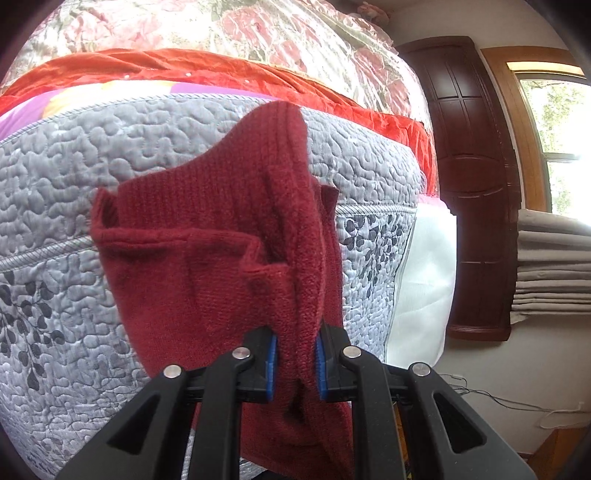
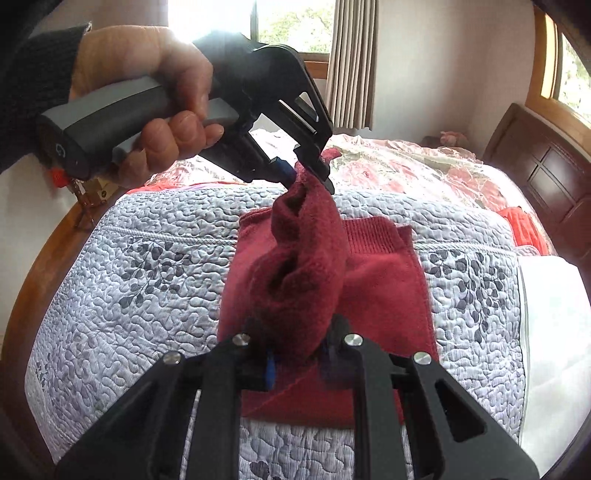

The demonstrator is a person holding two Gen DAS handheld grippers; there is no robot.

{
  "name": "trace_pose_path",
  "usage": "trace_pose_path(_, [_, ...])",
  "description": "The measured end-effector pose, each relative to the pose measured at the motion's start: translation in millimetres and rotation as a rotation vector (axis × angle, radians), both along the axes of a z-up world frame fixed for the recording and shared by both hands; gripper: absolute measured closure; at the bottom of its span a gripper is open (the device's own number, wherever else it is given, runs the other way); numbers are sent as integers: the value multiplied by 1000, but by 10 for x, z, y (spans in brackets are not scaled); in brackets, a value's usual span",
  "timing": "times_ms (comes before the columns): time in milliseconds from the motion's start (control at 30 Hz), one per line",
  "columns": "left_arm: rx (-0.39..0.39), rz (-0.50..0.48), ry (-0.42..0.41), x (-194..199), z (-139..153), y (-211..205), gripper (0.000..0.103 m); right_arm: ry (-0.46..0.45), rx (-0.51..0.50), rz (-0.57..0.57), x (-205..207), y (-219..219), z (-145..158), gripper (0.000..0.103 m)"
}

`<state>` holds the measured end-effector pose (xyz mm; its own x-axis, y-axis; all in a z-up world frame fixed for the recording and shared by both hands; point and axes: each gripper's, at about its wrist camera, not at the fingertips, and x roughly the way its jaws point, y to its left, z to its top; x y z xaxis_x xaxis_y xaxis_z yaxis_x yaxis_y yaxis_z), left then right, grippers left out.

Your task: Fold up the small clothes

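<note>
The left tool [image 1: 294, 363] is clamped on a bunched fold of the dark red knit garment [image 1: 221, 229], its blue-lined fingers [image 1: 271, 363] pressed against the cloth from both sides at about 6 o'clock in the left wrist view. From there the garment rises toward 12 o'clock and spreads to 9 o'clock, hanging in front of the grey quilted bedspread [image 1: 55, 177] of the bed. Beyond the quilt lie an orange-red blanket [image 1: 229, 70] and a floral cover [image 1: 295, 33], with a dark wooden headboard [image 1: 476, 184] at 3 o'clock and a stack of folded grey cloth [image 1: 554, 266] beside it. In the right wrist view the right tool [image 2: 297, 363] grips the near end of the same lifted fold at 6 o'clock — its jaws are closed on the cloth, though the fabric hides the fingertips. The fold runs up as a thick roll toward 12 o'clock, where the left tool [image 2: 308, 171] pinches its far end, held by the person's left hand [image 2: 155, 96] at 10 o'clock with a dark sleeve [image 2: 33, 81] at the wrist. The rest of the garment [image 2: 384, 280] lies flat on the bedspread [image 2: 140, 280] under the raised roll — a ribbed hem shows at its far edge. A curtain [image 2: 351, 62] hangs at 12 o'clock.
</note>
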<state>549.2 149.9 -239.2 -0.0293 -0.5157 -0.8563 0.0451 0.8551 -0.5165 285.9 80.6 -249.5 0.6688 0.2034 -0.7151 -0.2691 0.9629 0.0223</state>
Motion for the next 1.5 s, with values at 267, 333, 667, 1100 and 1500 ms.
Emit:
trace_pose_path(267, [45, -42, 41, 130, -358, -518, 87, 51, 46, -56, 105, -451, -238, 88])
trace_pose_path(333, [61, -50, 47, 140, -438, -643, 87, 64, 72, -62, 125, -563, -302, 88])
trace_pose_path(667, [136, -68, 62, 124, -736, -1055, 87, 121, 179, -106, 154, -1009, -607, 88])
trace_pose_path(1100, [200, -60, 38, 49, -993, -1293, 79, 278, 466, -139, 164, -1587, -1179, 88])
trace_pose_path(1500, [-27, -154, -312, -883, -264, -821, 24, 461, 774, -7, 306, -2368, -1204, 65])
